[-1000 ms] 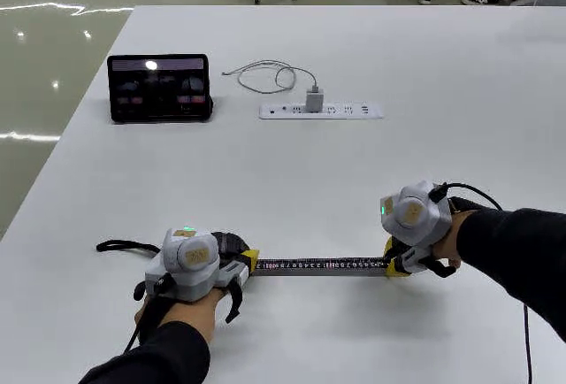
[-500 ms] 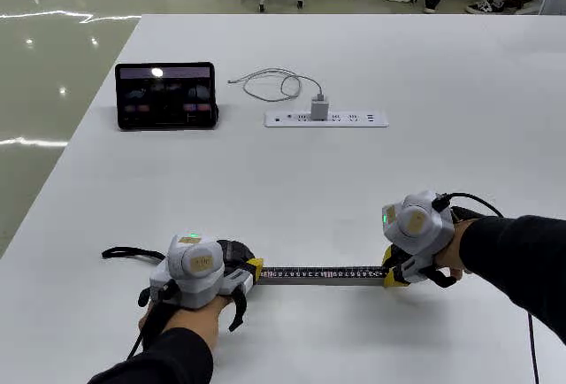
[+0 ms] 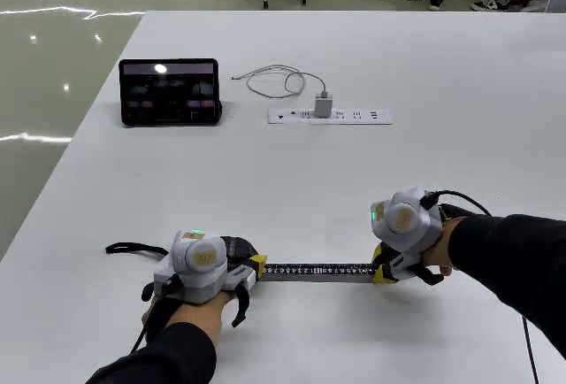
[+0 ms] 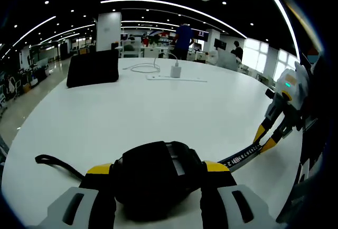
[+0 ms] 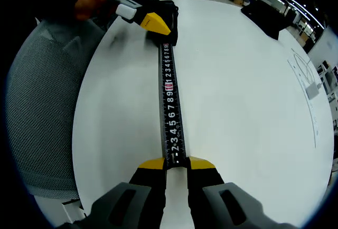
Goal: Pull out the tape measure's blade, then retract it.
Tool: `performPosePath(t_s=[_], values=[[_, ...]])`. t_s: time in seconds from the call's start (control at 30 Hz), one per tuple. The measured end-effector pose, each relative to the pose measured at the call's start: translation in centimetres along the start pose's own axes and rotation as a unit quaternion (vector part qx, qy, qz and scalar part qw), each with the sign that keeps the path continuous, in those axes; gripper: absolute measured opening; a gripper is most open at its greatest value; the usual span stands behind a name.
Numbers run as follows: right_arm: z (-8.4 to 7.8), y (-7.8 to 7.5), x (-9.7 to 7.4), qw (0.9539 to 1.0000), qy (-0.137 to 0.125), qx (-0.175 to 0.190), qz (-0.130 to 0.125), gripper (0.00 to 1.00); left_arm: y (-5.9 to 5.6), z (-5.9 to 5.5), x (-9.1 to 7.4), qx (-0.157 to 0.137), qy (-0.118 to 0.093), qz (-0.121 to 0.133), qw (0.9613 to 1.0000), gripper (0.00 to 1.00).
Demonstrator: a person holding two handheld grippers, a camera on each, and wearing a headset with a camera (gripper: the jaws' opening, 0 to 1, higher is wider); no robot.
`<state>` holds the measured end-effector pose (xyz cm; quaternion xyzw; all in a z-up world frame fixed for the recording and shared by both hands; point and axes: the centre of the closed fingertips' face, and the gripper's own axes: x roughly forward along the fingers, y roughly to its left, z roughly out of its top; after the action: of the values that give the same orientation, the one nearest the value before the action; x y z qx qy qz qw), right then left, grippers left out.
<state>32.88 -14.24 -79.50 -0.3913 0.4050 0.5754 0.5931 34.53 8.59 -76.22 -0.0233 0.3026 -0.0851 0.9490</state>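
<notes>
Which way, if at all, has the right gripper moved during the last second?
Yes. Against the power strip, the right gripper has shifted left, toward the tape measure case, shortening the exposed blade.

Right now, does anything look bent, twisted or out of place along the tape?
Nothing stands out. The blade runs straight, with no kink or twist, from the case held in the left tongs to the right tongs, which are shut on its tip.

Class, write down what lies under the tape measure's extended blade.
Bare white table runs beneath the blade. Its tip is covered by the right gripper, clamped on it.
</notes>
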Motion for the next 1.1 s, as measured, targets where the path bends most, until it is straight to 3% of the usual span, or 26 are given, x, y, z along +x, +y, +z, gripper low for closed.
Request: performPosePath(t_s=[1.1], values=[[1.4,-0.3,0.8,0.9999,0.001,0.015,-0.004,0.11,0.0,-0.1,0.1,-0.002,0.005,-0.002,1.0000,0.61]])
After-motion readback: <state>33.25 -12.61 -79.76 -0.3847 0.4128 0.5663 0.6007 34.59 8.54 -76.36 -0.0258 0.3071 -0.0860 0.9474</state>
